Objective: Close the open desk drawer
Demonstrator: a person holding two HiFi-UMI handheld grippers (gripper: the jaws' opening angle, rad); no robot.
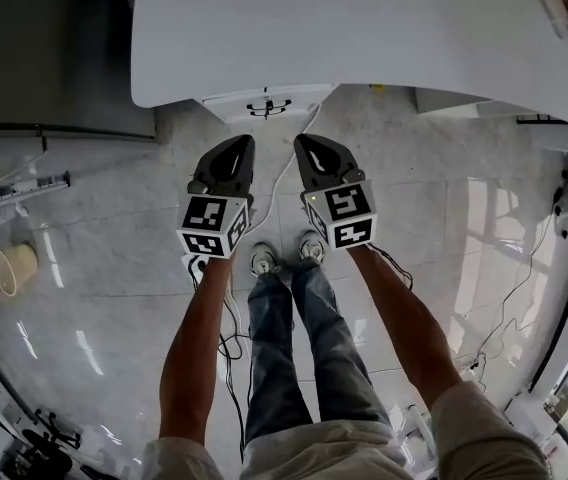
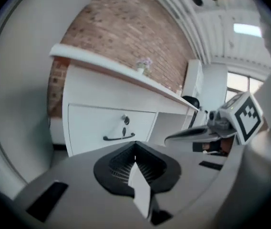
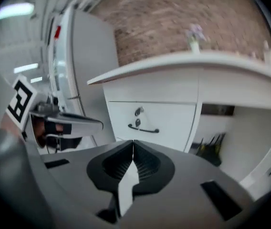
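Two grippers sit side by side in front of the white curved-top desk (image 1: pixel 364 28) in the head view. Your left gripper (image 1: pixel 242 144) and right gripper (image 1: pixel 305 140) are near the white desk drawer (image 1: pixel 264 101), which pokes out under the desk's front edge. In the left gripper view, the jaws are pressed together on nothing and face the drawer. In the right gripper view, the jaws are likewise closed and empty, facing the drawer's dark curved handle (image 3: pixel 143 129).

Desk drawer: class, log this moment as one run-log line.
left gripper: shut, empty | right gripper: shut, empty | drawer: untouched, both short of it
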